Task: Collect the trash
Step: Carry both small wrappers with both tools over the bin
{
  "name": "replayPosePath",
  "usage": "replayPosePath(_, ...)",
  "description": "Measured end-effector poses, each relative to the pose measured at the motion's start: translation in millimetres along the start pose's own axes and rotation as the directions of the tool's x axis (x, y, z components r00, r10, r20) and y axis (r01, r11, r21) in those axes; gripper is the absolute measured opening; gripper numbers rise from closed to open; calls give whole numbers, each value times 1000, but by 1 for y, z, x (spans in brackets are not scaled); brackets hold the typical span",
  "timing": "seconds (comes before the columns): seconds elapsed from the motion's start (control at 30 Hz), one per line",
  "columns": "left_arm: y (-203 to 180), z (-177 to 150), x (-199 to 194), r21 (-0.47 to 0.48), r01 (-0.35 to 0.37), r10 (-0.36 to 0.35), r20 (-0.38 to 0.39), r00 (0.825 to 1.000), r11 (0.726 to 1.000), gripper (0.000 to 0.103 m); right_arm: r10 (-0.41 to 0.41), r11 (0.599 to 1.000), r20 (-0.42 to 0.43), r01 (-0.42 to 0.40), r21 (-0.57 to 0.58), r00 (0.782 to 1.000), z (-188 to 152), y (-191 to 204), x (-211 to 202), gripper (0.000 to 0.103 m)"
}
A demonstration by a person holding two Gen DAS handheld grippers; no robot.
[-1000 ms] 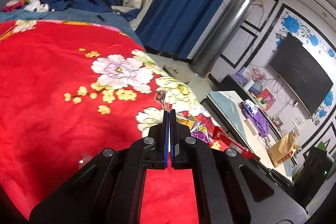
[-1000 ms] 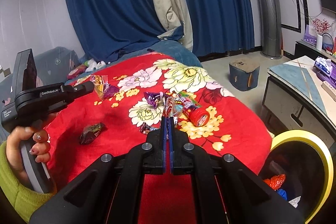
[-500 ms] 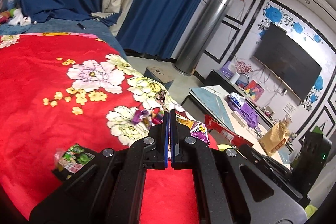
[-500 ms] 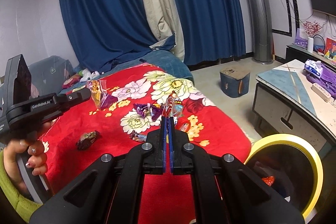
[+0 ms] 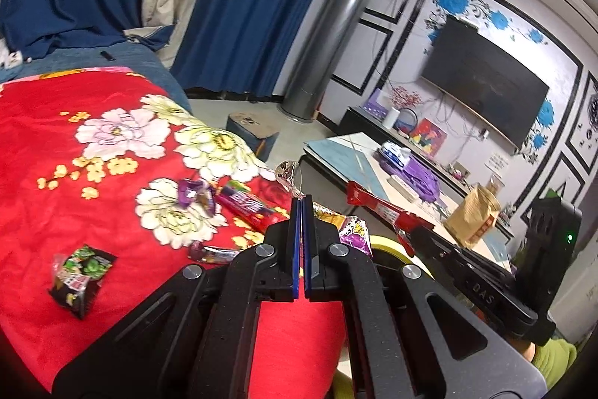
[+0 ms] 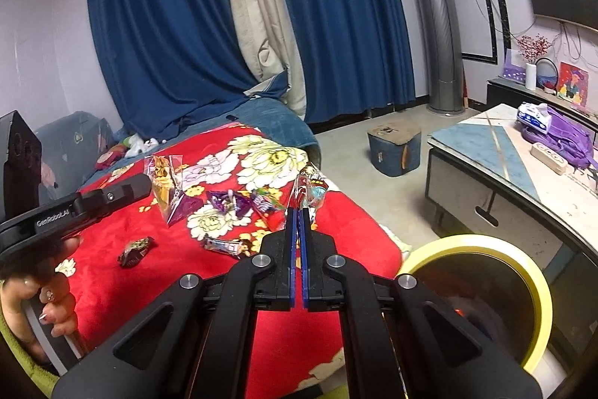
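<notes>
My left gripper (image 5: 302, 199) is shut on a clear, yellow and purple snack wrapper (image 5: 287, 176); that wrapper also shows in the right wrist view (image 6: 168, 189), hanging from the left gripper (image 6: 144, 184) above the bed. My right gripper (image 6: 298, 210) is shut on a red candy wrapper (image 6: 310, 187), seen as a red strip in the left wrist view (image 5: 381, 210). Several wrappers lie on the red floral blanket (image 6: 123, 287): purple ones (image 6: 228, 202), a dark one (image 6: 135, 251), a green-black packet (image 5: 80, 273). A yellow-rimmed bin (image 6: 530, 268) stands low right.
A coffee table (image 6: 497, 167) with a purple bag (image 6: 560, 137) stands to the right. A blue stool (image 6: 392, 148) sits on the floor. Blue curtains (image 6: 168, 25), a silver standing air conditioner (image 6: 435, 25) and a wall TV (image 5: 482, 81) line the room's far side.
Both grippers have lifted and swung right, toward the bin, each holding its wrapper. The bin now looms larger in the right wrist view.
</notes>
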State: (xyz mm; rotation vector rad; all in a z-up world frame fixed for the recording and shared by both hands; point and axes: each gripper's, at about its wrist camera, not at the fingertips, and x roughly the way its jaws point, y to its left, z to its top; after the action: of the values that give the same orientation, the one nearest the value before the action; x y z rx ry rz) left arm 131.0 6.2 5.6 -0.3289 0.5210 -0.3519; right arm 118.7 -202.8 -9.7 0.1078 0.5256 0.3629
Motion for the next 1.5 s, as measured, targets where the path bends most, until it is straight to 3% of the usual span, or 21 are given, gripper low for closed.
replayPosePath(0.97,-84,-46,50,170,108,-88,-121,989,980,0,-185,973,-32,188,133,982,-41,-93,-42,2)
replayPosePath(1.5,-129,-84,96,259,191,-128,-244,961,947,0,-242,925,-101,261,275,965,-56,-148,-46,2)
